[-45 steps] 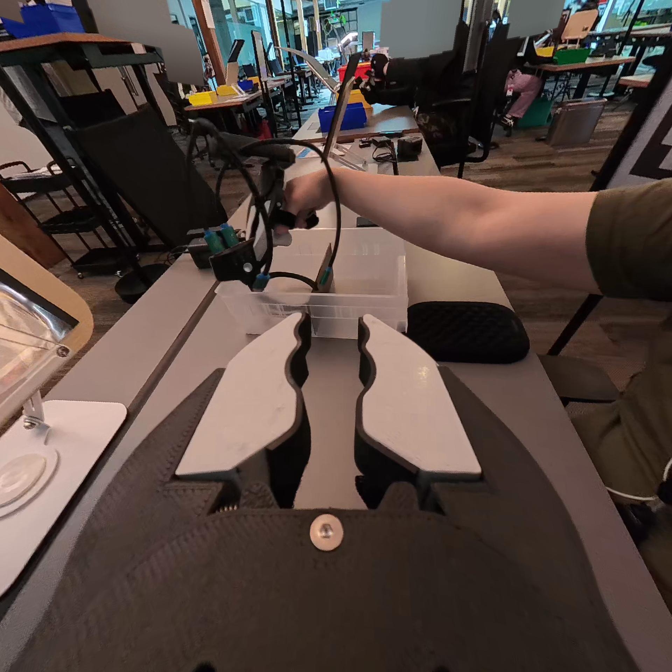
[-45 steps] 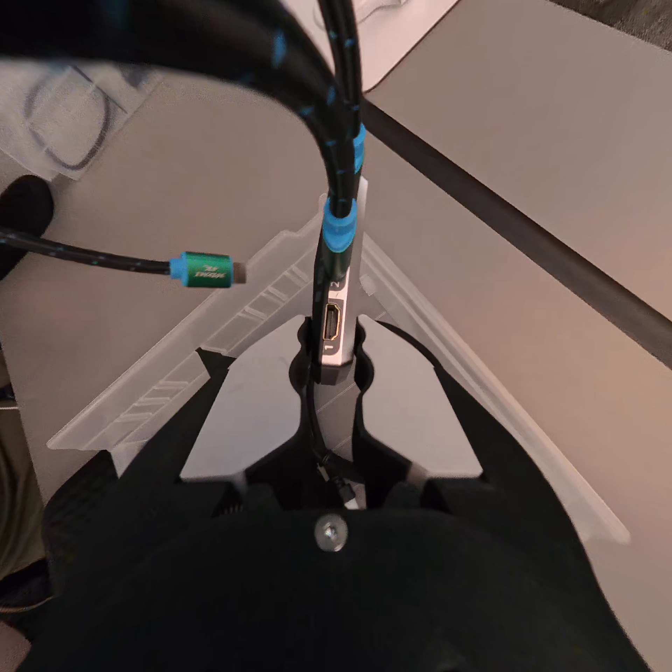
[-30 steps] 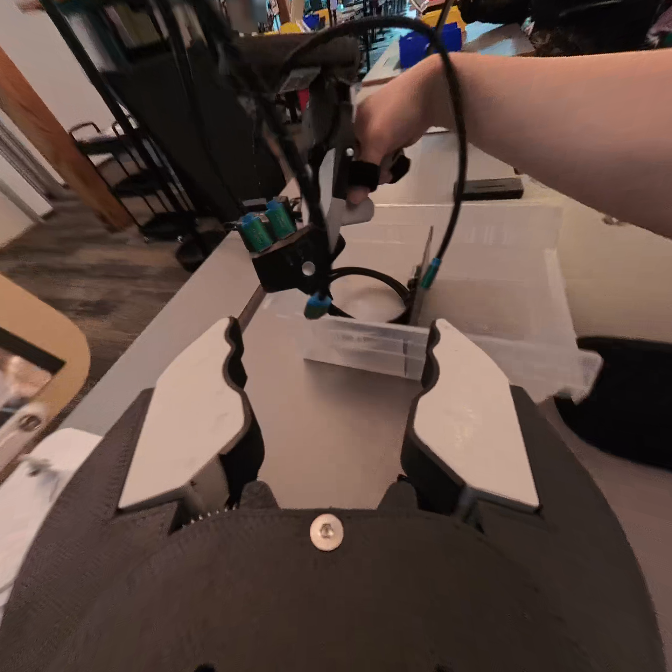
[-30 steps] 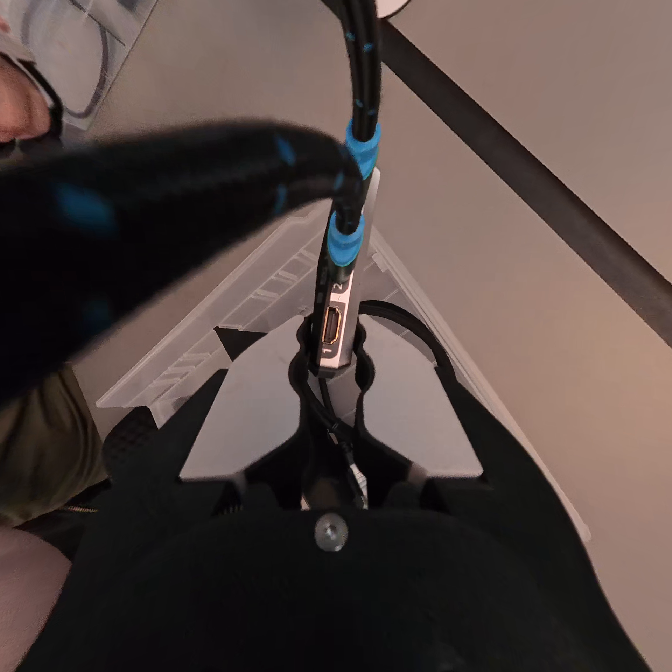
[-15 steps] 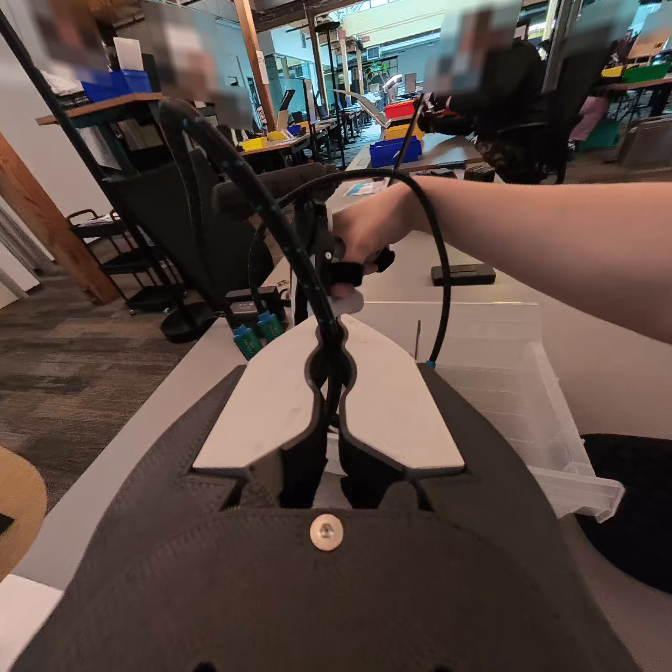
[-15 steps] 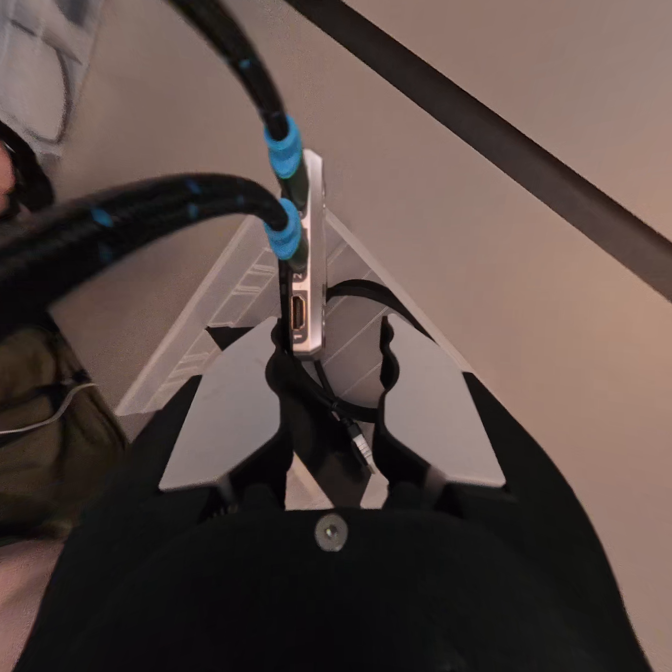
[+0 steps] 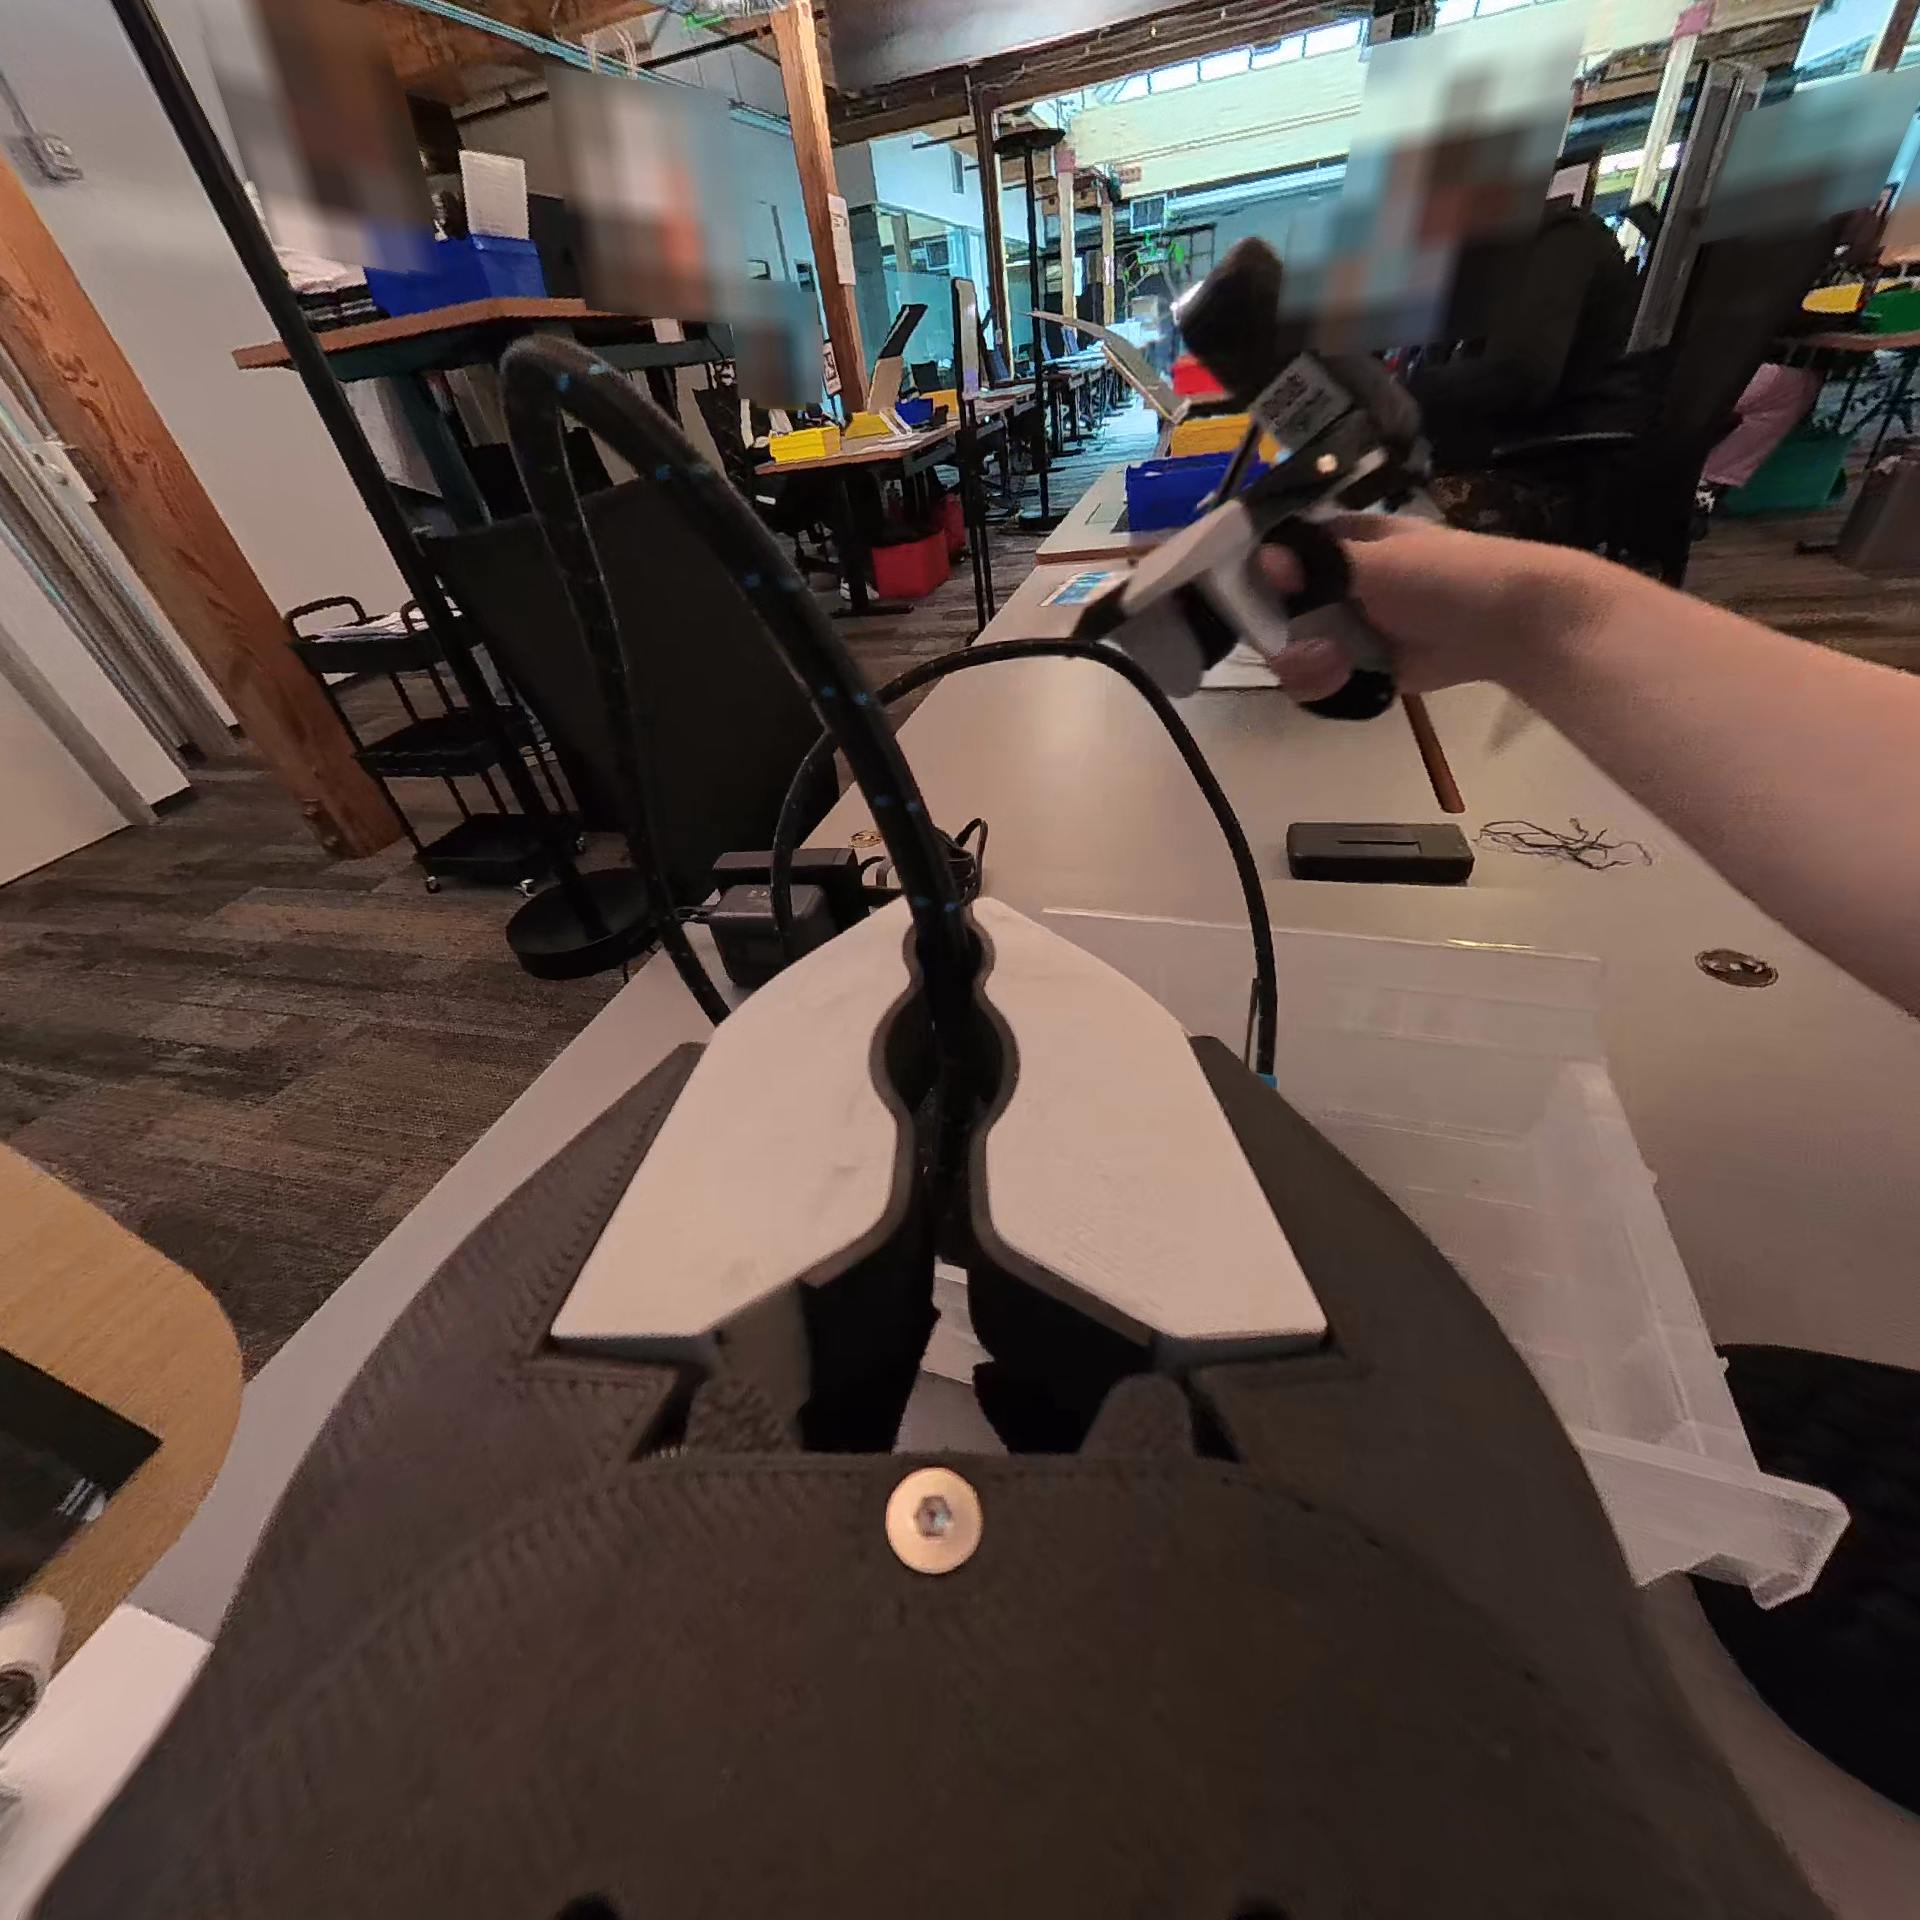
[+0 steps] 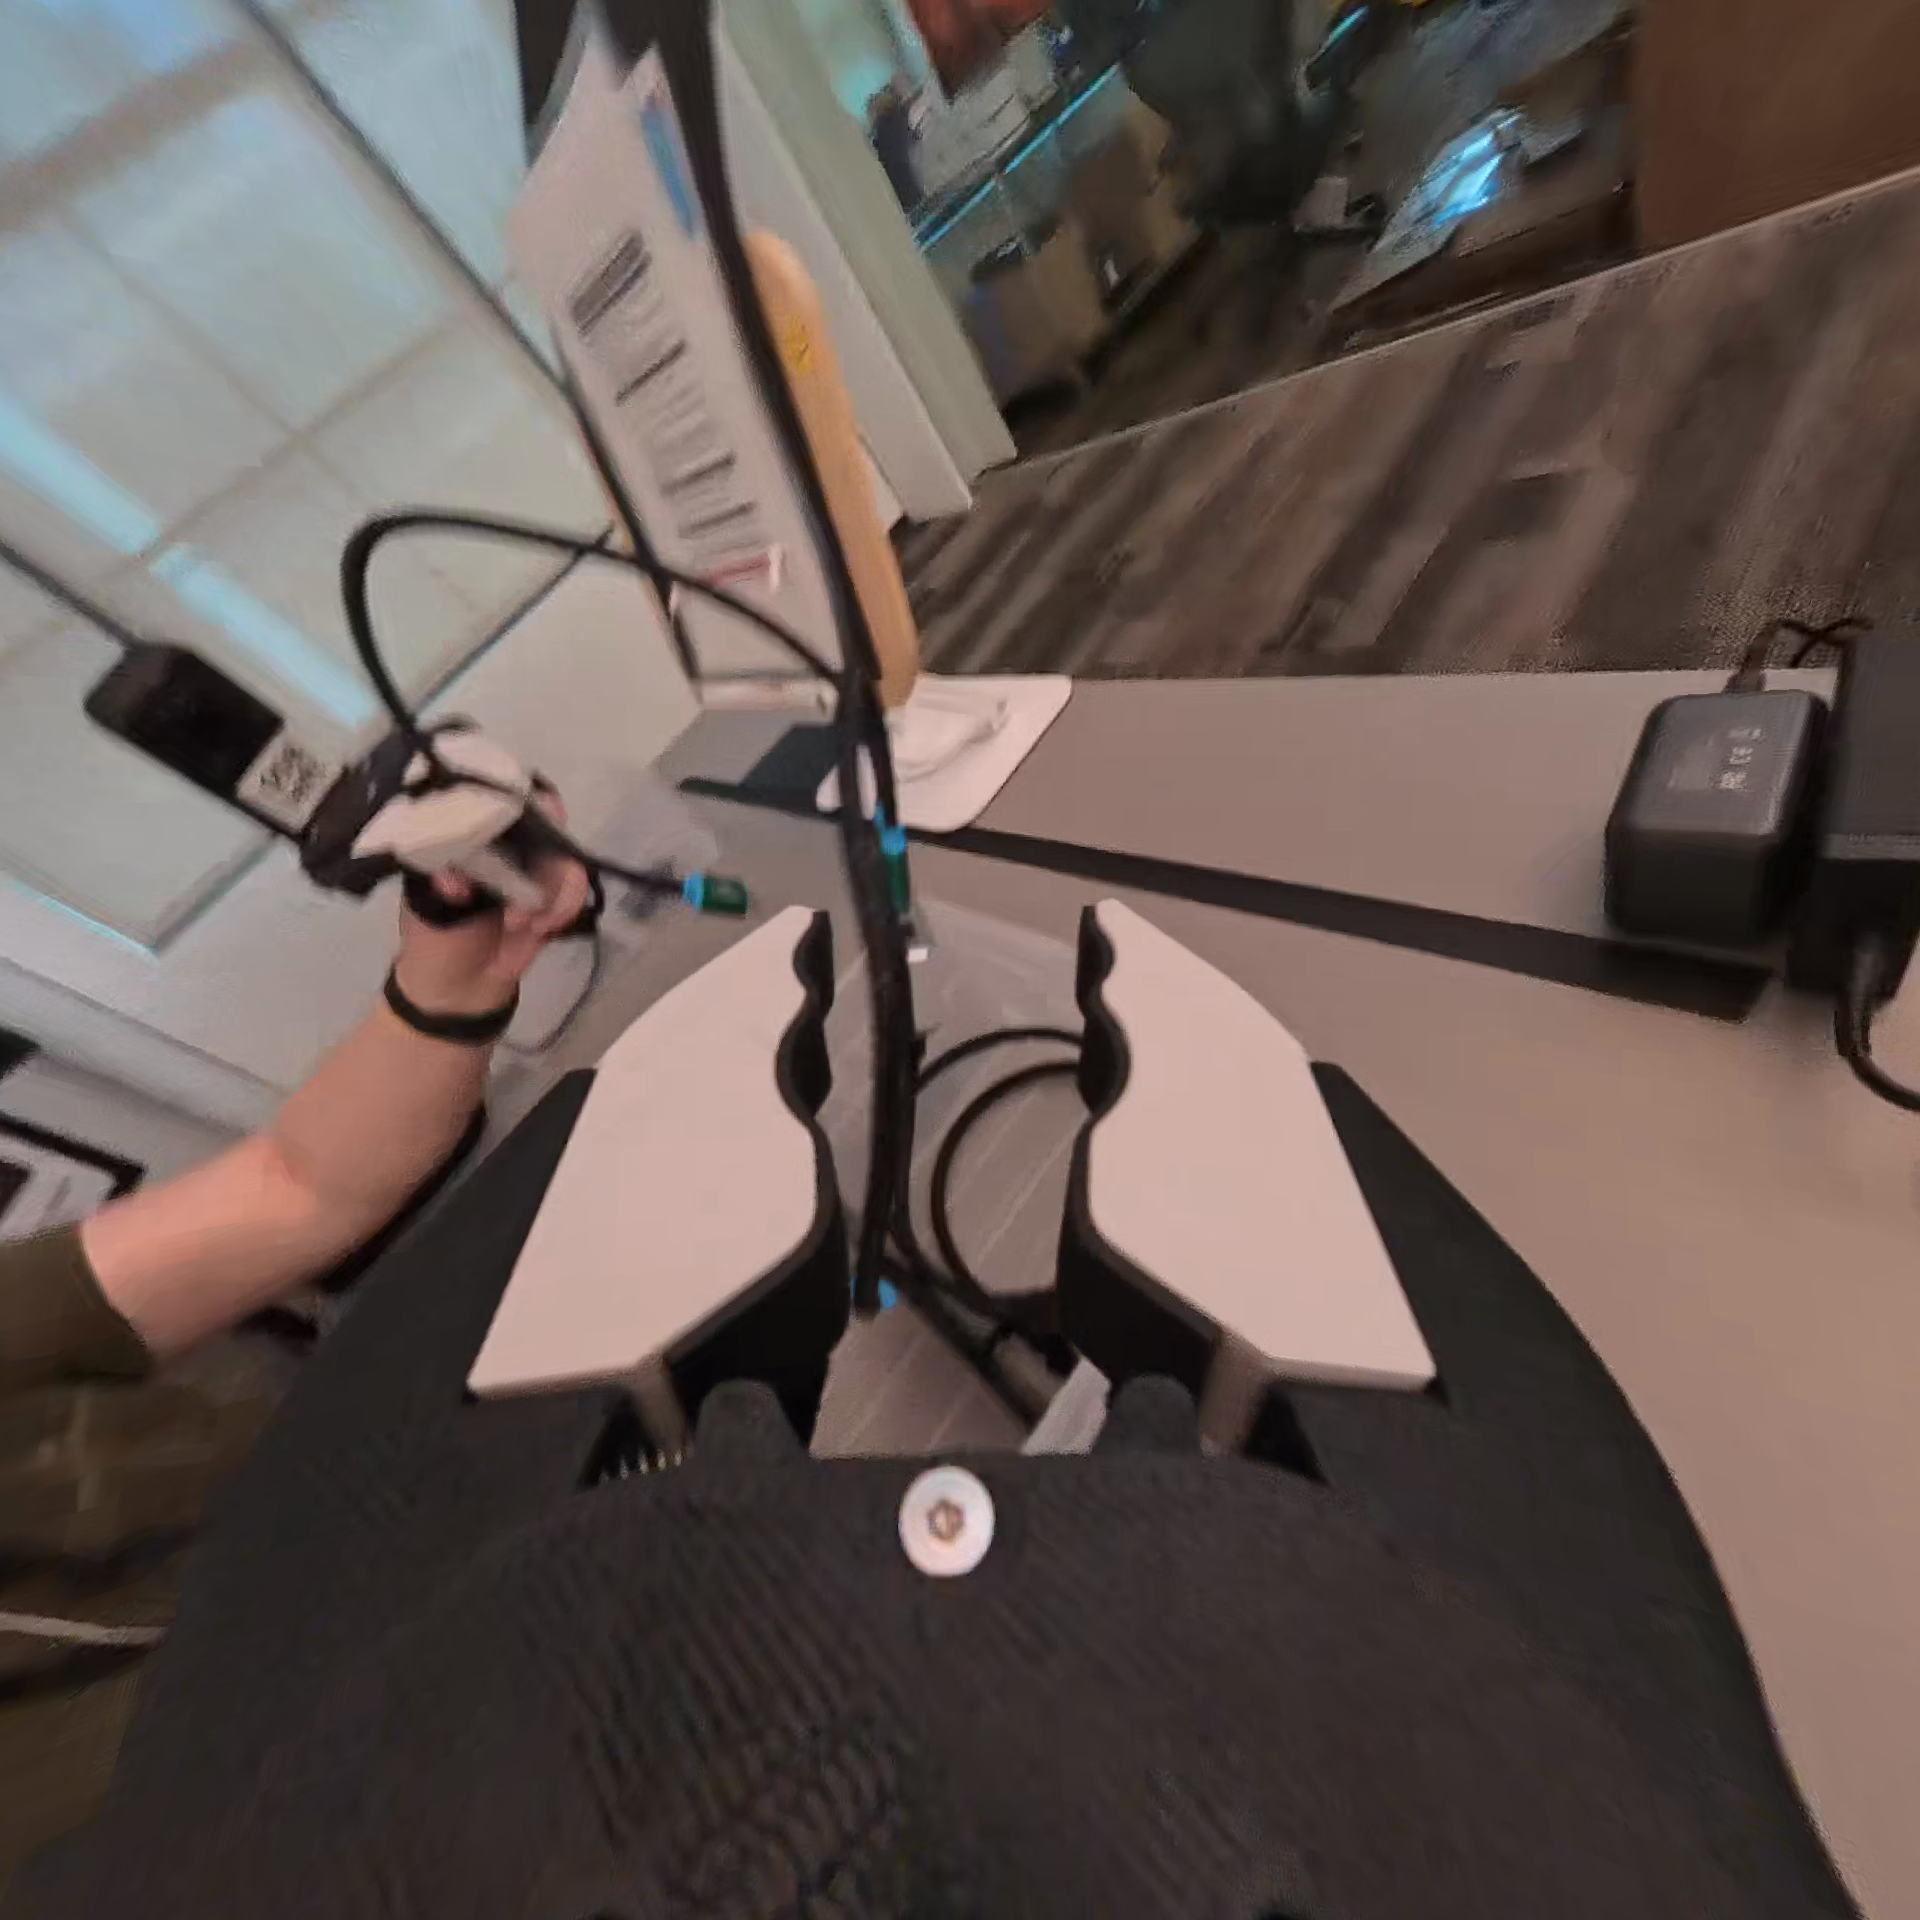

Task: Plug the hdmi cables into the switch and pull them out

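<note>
My left gripper (image 7: 951,935) is shut on a black braided HDMI cable (image 7: 727,540) that arcs up and left. In the right wrist view the left gripper (image 8: 509,821) is off to the left, and this cable's blue-collared plug (image 8: 717,894) hangs free of the switch. My right gripper (image 8: 951,914) is open and empty. It is raised above the table in the left wrist view (image 7: 1091,623). A second black cable (image 7: 1195,748) drops into the clear bin (image 7: 1455,1039), beside a thin grey strip, apparently the switch (image 7: 1252,1013). This cable (image 8: 873,1039) passes between the right fingers without being gripped.
Two black power adapters (image 8: 1714,810) sit at the table's edge. A small black box (image 7: 1377,850) lies behind the bin and a black mat (image 7: 1829,1558) to its right. A white stand (image 8: 977,727) and a black chair (image 7: 665,644) are on the left.
My left gripper shut on one cable and pulled it up and away, and its plug came out of the switch. My right gripper opened, let go of the switch and lifted off.
</note>
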Tool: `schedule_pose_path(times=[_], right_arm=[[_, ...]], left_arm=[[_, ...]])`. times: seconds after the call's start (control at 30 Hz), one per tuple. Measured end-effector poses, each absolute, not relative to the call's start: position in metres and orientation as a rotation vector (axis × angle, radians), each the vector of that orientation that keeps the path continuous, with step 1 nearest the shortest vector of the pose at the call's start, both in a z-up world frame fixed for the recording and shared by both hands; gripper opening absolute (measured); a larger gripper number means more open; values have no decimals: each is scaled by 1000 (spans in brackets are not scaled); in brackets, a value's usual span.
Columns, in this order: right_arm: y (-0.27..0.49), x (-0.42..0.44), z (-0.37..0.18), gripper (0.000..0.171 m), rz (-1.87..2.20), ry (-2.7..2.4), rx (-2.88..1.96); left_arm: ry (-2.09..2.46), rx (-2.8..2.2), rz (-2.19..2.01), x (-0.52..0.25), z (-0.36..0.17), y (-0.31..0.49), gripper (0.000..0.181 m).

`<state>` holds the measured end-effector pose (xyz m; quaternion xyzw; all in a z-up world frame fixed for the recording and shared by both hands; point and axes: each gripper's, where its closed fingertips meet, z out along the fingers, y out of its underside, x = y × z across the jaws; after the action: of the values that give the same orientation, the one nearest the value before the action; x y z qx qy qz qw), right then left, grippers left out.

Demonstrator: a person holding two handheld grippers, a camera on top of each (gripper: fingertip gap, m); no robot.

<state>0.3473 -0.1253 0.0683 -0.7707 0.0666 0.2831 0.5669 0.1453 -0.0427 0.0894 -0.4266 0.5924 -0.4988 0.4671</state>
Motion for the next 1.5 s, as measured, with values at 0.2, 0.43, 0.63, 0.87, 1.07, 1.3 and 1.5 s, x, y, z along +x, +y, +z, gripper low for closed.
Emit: schedule_pose_path(times=[0.2,0.43,0.63,0.87,1.07,1.3,1.5], right_arm=[[-146,305,27,31,592,8,-2039],[-111,302,45,13,96,-219,-1981],[-90,332,68,8,-100,-153,-1959],[-113,333,-21,14,123,63,-2297],[-142,336,-66,31,157,343,-2291],[-180,354,-16,47,-141,430,-2167],[-149,294,65,43,291,188,-1691]], left_arm=[[1484,-1037,-1203,154,87,-54,1],[1633,-1081,-1183,188,90,-94,1],[1710,-1222,-1138,226,77,-112,1],[1765,-1322,-1045,253,44,-128,0],[1893,-1285,-709,271,-23,-140,0],[1954,-1353,-726,282,-65,-154,0],[1933,-1365,-718,283,-67,-153,0]])
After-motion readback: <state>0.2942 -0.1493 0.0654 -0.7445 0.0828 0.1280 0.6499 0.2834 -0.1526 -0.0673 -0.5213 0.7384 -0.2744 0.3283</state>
